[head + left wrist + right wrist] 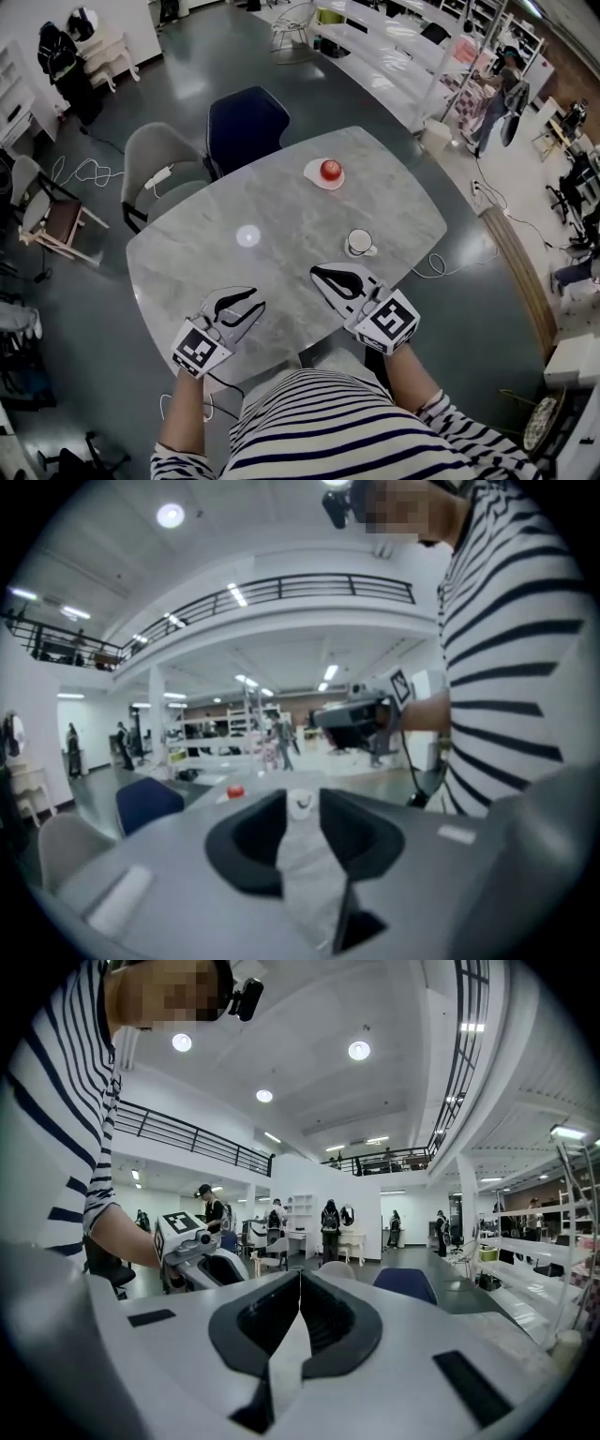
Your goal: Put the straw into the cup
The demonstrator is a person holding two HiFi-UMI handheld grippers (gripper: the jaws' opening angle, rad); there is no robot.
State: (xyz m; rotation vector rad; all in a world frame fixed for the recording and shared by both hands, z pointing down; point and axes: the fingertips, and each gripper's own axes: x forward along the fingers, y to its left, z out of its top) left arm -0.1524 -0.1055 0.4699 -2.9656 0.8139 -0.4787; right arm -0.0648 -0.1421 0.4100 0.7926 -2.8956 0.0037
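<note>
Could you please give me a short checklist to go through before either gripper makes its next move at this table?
1. Straw located: not ok. No straw shows on the table or in either gripper.
2. Cup upright with its mouth unobstructed: ok. It stands just ahead of the right gripper.
3. Left gripper open and empty: ok. Its jaws are apart with nothing between them.
4. Right gripper ready to grasp: not ok. Its jaws are closed on nothing.
5. Apple on its plate clear of the cup: ok. They sit apart from it, farther up the table.
</note>
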